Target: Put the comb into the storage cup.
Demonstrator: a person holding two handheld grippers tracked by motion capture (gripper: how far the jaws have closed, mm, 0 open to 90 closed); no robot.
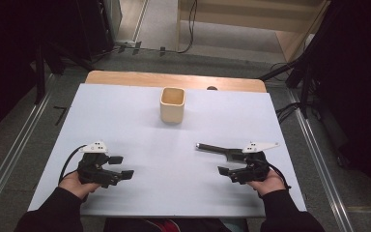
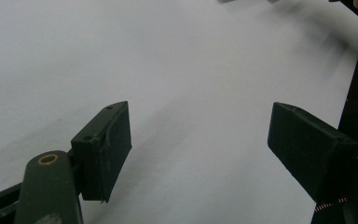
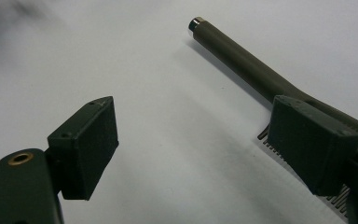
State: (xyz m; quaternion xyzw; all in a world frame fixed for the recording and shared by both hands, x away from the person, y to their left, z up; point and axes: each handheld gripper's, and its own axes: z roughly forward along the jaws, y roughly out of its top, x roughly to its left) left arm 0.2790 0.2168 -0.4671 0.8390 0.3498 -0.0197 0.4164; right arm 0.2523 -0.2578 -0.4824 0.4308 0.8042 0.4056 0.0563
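A dark olive comb (image 1: pixel 218 149) lies flat on the white sheet at the right, its long round handle (image 3: pixel 242 60) pointing left and its teeth (image 3: pixel 340 198) toward the person's right hand. My right gripper (image 1: pixel 228 165) rests on the table just in front of the comb, open, with only bare sheet between its jaws (image 3: pixel 191 140). In the right gripper view one jaw covers part of the comb's head. My left gripper (image 1: pixel 121 166) sits at the front left, open and empty (image 2: pixel 200 140), pointing right over the sheet.
A pale wooden square cup (image 1: pixel 172 104) stands upright at the back middle of the white sheet (image 1: pixel 140 125). The wooden table edge (image 1: pixel 125 77) runs behind it. Dark stands and cables flank the table on both sides.
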